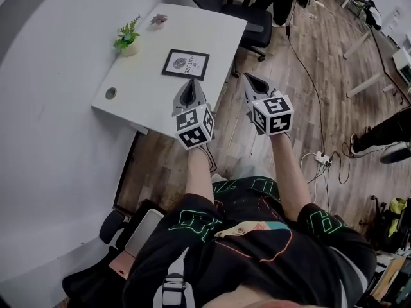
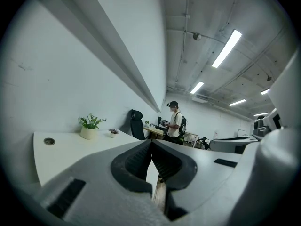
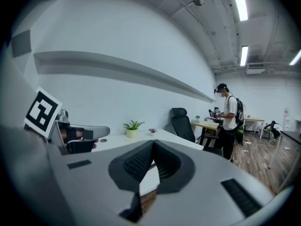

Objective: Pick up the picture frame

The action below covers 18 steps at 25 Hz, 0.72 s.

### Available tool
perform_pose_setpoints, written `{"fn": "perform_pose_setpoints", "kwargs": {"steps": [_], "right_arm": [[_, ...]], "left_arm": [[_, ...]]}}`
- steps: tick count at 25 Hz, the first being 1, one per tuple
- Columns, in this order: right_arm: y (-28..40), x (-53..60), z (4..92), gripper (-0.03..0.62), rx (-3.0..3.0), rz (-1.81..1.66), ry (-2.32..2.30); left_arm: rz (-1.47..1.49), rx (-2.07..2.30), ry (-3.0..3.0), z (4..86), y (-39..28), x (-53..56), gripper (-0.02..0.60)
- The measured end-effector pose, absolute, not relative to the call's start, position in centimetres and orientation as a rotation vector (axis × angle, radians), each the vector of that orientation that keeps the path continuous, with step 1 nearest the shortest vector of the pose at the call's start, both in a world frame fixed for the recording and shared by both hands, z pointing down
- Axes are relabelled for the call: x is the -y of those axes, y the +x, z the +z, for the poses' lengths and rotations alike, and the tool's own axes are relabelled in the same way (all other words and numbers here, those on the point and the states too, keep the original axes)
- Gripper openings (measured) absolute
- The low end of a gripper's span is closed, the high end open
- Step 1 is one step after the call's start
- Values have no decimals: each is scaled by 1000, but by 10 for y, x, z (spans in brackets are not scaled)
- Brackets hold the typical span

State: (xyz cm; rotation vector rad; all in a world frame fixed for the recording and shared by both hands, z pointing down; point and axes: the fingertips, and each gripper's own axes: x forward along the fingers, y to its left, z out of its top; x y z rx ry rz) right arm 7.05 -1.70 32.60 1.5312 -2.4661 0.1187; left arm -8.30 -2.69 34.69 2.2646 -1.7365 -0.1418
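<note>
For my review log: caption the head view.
Left gripper and right gripper, shut and empty, face picture frame on desk.

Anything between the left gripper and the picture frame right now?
Nothing. In the head view only bare white table shows between the shut left gripper and the picture frame, which lies flat beyond its tips.

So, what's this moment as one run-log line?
pre-grasp | picture frame flat on table, untouched | left hand-held gripper shut, empty | right hand-held gripper shut, empty
</note>
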Motion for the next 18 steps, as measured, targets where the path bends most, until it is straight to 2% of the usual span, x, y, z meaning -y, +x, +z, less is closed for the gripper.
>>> {"fn": "perform_pose_setpoints", "kwargs": {"steps": [18], "right_arm": [[59, 124, 359, 1, 2543, 213, 1394]], "left_arm": [[-7, 1845, 2142, 385, -94, 110, 8]]}}
